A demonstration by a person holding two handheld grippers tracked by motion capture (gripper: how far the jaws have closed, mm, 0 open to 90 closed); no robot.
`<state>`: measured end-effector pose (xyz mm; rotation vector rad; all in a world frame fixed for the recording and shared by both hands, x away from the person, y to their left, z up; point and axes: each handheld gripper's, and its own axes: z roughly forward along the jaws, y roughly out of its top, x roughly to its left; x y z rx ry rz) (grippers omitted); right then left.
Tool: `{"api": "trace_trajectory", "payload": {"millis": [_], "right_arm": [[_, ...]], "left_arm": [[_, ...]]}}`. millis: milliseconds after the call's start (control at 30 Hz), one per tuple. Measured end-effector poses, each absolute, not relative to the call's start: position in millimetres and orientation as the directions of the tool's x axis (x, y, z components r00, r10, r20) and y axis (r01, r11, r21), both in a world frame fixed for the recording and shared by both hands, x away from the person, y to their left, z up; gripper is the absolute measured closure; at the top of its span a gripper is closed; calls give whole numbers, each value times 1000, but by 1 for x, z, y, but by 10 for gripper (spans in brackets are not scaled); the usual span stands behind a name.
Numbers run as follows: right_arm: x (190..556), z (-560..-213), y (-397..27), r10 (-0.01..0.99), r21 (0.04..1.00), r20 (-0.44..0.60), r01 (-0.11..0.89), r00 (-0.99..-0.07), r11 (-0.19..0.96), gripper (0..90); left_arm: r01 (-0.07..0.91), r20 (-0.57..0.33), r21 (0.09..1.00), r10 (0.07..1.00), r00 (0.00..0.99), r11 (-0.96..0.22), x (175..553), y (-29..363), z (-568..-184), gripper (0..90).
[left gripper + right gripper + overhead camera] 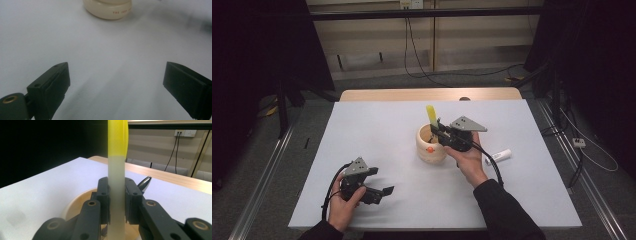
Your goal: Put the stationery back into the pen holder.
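- High view: the white bench (pixel 377 130) carries a round cream-coloured holder (pixel 430 145) near its middle, slightly toward the right edge.
- High view: the right tool (pixel 438 131) sits at the holder's rim, held by the person's right hand (pixel 469 157), which comes in from the near edge. It grips a slim stick with a yellow top (pixel 431 115) that stands upright over the holder's opening.
- High view: a small orange spot (pixel 430 149) shows on the holder's near side; what it is cannot be told.
- High view: a white tube (pixel 498 156) lies flat on the bench right of the right hand, apart from the holder, toward the right edge.
- High view: the left tool (pixel 387 191) rests low near the near-left corner in the person's left hand (pixel 343 205), well apart from the holder. Its jaws stand apart with nothing between them.
- Left gripper view: the two black jaws stand wide over bare white bench. The cream holder's base (pixel 107 10) lies far ahead at the top edge, with small red lettering on it, too blurred to read.
- Right gripper view: the jaws are closed narrow on the stick (pixel 116 195), pads pressing both sides of its pale lower shaft; the yellow part rises above the jaws, upright.
- Right gripper view: the holder's rim (pixel 75 203) curves just below the jaws, and a shiny metal tip (pixel 144 182) pokes up just beside the right jaw.
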<state>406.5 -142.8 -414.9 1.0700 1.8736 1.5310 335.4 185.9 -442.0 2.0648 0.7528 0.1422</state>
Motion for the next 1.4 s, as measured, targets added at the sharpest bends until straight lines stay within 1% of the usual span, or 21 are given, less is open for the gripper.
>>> {"api": "trace_trajectory", "payload": {"millis": [300,467,633,667,733,933,1067,1200,1300,1367,1400], "right_arm": [[404,-421,-139,815,959,101,274,-571,73,771],[402,-419,-142,811,963,120,265,-572,45,725],[398,-416,-149,816,966,119,257,-566,37,617],[398,-415,-150,816,966,119,254,-565,35,588],[396,-413,-152,821,966,123,256,-557,30,489],[394,-408,-159,838,967,114,254,-533,31,335],[393,-408,-164,846,958,123,285,-518,35,211],[392,-406,-170,841,943,149,331,-520,38,124],[390,-404,-175,849,941,132,334,-512,55,106],[388,-403,-180,852,941,141,337,-505,44,89],[387,-402,-182,854,944,126,325,-505,53,82]], "left_arm": [[459,-177,784,558,811,-419,335,185,-442,73],[459,-175,783,559,810,-419,335,185,-443,73],[458,-174,783,558,811,-420,335,185,-443,73],[458,-174,783,559,811,-420,335,184,-443,73],[458,-173,783,559,811,-422,336,185,-443,73],[459,-174,783,562,809,-420,335,185,-443,73],[462,-176,783,564,807,-417,335,184,-443,73],[462,-175,783,565,806,-417,335,185,-443,73],[462,-174,782,567,806,-418,335,185,-443,73],[462,-172,782,566,806,-419,335,185,-443,73],[461,-172,782,566,807,-420,335,185,-443,73]]}}
